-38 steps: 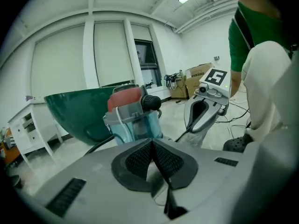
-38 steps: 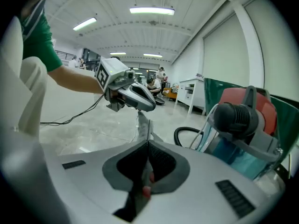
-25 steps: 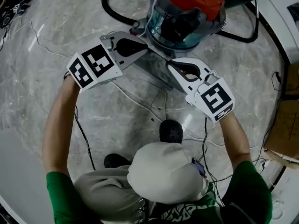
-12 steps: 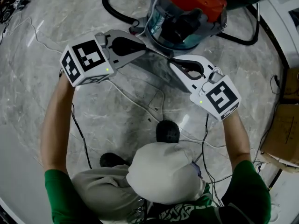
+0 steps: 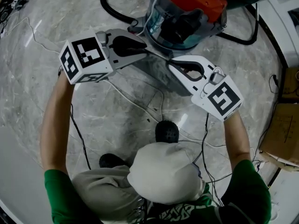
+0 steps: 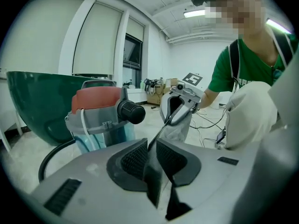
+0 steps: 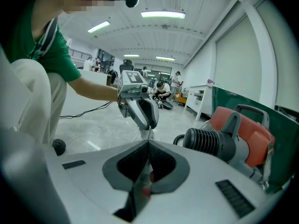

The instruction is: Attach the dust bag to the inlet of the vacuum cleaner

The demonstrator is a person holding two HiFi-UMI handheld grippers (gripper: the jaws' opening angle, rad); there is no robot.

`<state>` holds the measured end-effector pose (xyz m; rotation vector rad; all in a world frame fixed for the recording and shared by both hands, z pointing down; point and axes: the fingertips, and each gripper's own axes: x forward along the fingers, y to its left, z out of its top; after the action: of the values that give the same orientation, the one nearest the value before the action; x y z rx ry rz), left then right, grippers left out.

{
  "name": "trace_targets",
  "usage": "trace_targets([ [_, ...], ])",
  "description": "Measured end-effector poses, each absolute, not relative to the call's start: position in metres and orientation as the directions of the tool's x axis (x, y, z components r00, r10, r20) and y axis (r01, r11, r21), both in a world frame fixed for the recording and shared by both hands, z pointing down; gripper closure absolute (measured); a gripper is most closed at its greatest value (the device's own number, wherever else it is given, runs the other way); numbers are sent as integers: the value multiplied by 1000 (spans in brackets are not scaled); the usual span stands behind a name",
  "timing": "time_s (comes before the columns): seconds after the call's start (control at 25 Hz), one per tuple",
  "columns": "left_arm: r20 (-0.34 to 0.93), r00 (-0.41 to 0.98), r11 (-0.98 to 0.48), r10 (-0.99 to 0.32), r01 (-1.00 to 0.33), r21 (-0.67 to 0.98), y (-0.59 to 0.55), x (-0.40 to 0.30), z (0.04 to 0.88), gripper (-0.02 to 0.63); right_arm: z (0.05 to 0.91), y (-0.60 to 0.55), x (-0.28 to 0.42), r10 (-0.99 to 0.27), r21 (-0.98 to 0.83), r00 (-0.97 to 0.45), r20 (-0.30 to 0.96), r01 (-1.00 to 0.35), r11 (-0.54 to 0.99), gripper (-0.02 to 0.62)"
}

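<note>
Just in front of the orange-topped vacuum cleaner with a clear blue canister (image 5: 187,17), the left gripper (image 5: 144,50) and right gripper (image 5: 171,64) each pinch shut on opposite edges of the thin grey dust bag (image 5: 156,73). That pulls it taut, presumably to line it up with the black ribbed inlet (image 6: 131,112). Bag is near the inlet, not on it; black hose (image 5: 112,10) curls behind, thin cables (image 5: 140,104) trail underneath, path looks clear.

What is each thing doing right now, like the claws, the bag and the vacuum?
vacuum cleaner, standing upright on the floor.
inlet, bare, nothing attached to it.
dust bag, held up at both ends in front of the inlet, not on it yet.
left claw, shut on one end of the dust bag.
right claw, shut on the other end.
black hose, lying curved on the floor.
</note>
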<state>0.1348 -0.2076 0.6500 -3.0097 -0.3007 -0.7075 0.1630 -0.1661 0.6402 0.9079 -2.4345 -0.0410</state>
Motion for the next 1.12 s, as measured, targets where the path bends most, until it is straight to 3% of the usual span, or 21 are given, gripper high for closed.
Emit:
trace_targets([
  [1.12,286,956,-959,73,146,-244,-249,173,600,575,599,-209,203,-846,174,-373,380,-870,462,580],
])
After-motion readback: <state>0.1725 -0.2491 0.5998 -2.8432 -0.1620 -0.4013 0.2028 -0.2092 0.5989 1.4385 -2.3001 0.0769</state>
